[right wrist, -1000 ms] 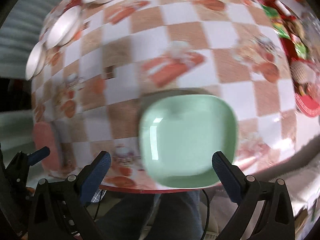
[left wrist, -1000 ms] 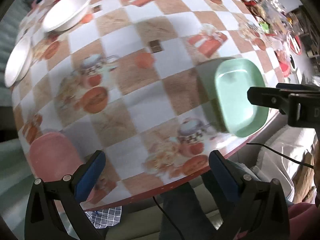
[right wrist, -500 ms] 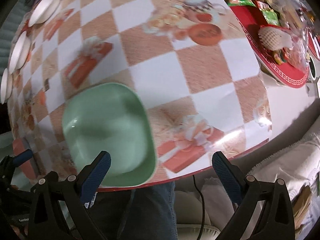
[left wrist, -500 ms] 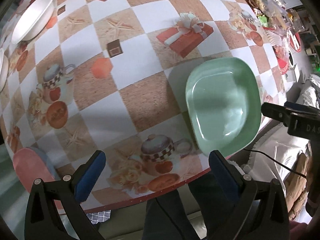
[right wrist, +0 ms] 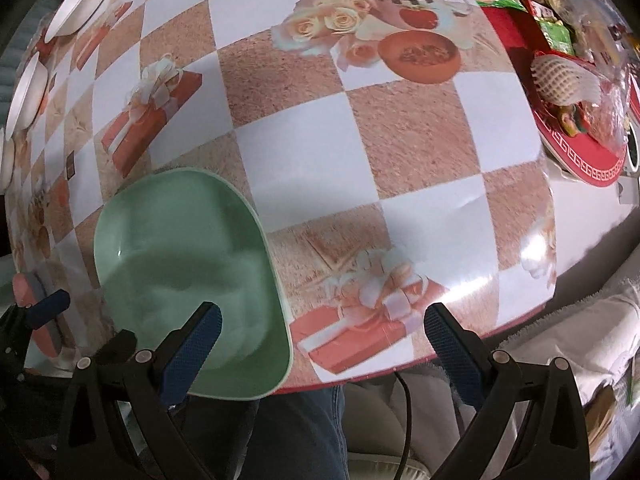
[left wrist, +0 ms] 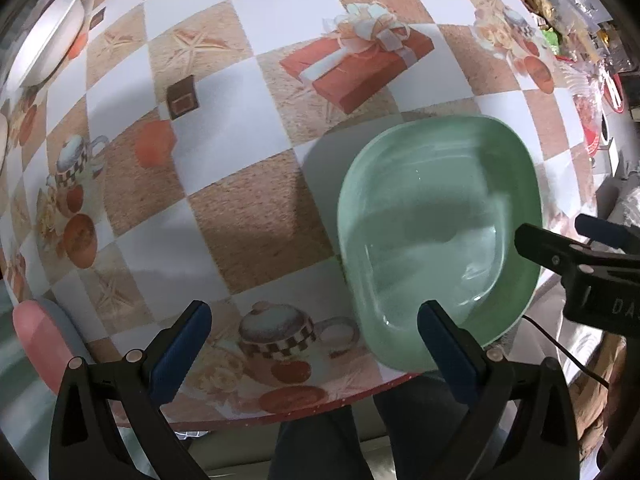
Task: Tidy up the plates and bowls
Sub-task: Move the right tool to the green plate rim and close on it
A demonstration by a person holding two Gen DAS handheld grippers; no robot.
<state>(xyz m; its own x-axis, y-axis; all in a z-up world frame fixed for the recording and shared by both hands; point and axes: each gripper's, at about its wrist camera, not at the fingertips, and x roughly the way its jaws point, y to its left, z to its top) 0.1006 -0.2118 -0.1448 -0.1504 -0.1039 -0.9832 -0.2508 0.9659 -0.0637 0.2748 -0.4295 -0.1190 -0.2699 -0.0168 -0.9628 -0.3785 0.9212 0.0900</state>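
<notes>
A pale green square plate (left wrist: 436, 236) lies at the near edge of the checked tablecloth (left wrist: 240, 168), overhanging the edge a little; it also shows in the right wrist view (right wrist: 180, 256). My left gripper (left wrist: 316, 344) is open and empty, its right finger over the plate's near rim. My right gripper (right wrist: 324, 344) is open and empty, its left finger over the plate's near right part. White bowls (left wrist: 52, 44) sit at the far left, also in the right wrist view (right wrist: 80, 0).
A pink plate (left wrist: 38, 340) lies at the table's near left edge. A red tray (right wrist: 580, 148) with snacks and packets stands at the right. The table's front edge runs just ahead of both grippers, with a person's legs below.
Both grippers have come closer to the table. The green plate now sits further right in the left view and further left in the right view. Both grippers stay open.
</notes>
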